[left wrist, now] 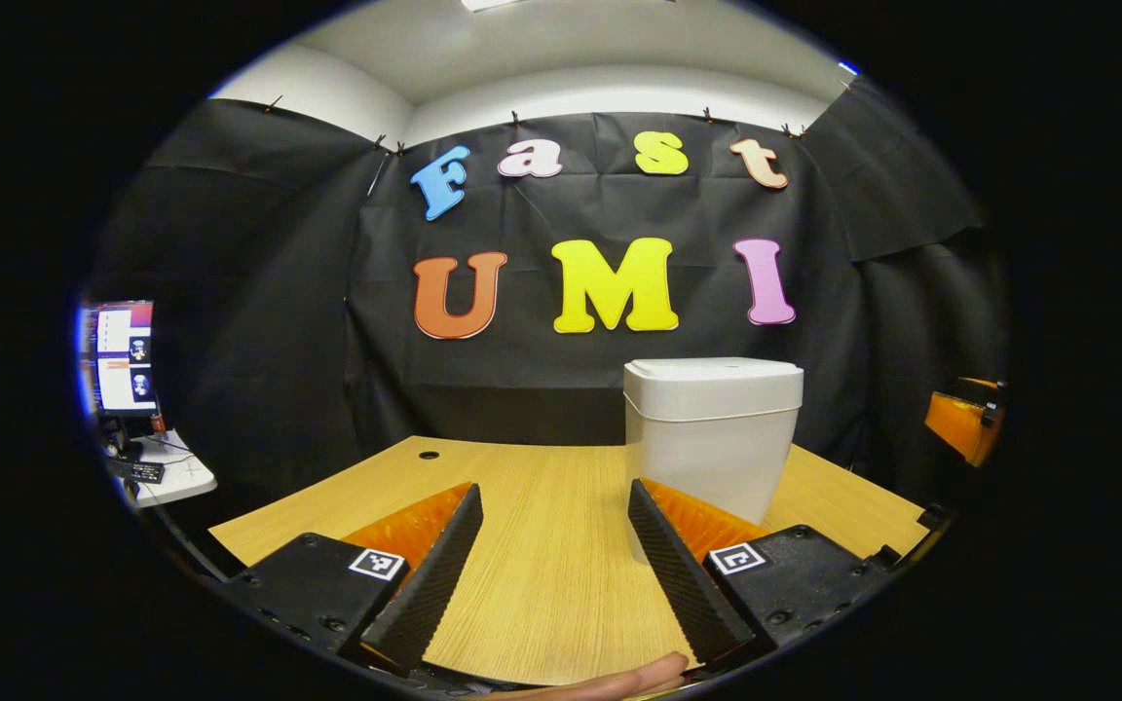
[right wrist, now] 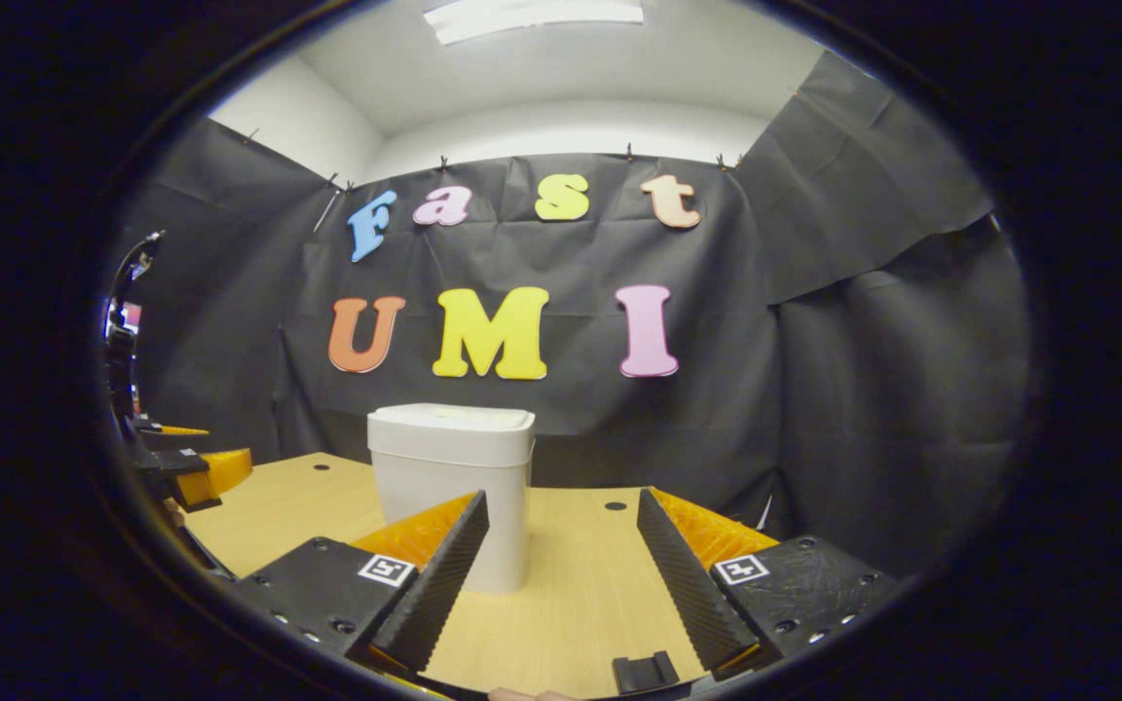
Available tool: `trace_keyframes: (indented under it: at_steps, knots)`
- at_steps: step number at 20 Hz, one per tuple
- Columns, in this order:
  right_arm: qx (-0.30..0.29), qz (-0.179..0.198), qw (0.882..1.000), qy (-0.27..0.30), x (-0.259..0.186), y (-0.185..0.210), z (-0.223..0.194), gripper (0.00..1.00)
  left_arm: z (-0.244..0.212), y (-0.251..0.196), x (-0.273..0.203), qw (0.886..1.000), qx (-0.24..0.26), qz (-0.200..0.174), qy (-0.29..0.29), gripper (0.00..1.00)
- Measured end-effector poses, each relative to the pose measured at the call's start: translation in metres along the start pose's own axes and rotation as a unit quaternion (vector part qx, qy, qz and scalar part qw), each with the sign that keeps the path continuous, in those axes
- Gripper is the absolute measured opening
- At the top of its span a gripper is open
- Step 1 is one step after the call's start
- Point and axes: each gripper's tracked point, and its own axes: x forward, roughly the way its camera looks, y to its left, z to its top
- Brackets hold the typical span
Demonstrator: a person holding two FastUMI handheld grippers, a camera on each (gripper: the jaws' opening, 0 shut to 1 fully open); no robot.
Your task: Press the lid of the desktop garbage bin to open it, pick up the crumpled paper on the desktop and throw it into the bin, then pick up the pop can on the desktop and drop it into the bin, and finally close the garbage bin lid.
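Closed garbage bin [left wrist: 712,433] upright on the desk [left wrist: 542,545] (both grippers' fingers spread).

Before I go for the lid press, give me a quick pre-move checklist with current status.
1. Bin upright on the table: ok.
2. Lid shut, ready to press: ok.
3. Left gripper jaws open, nothing held: ok.
4. Right gripper jaws open, nothing held: ok.
5. Path from each gripper to the bin free: ok.
6. Paper and can located: cannot tell.
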Motion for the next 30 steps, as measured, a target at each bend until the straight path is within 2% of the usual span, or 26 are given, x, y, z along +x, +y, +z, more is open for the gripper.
trace_keyframes:
  at_steps: [6, 30]
  knots:
    - [-0.011, -0.006, 1.0, -0.001, -0.004, -0.004, -0.003, 0.95, 0.0, -0.01, -0.001, 1.0, 0.002, -0.013, 0.001, 0.97]
    - [-0.026, 0.001, 0.999, 0.023, 0.0, 0.007, -0.03, 0.95, -0.006, -0.01, 0.001, 1.0, 0.005, -0.01, 0.009, 0.97]
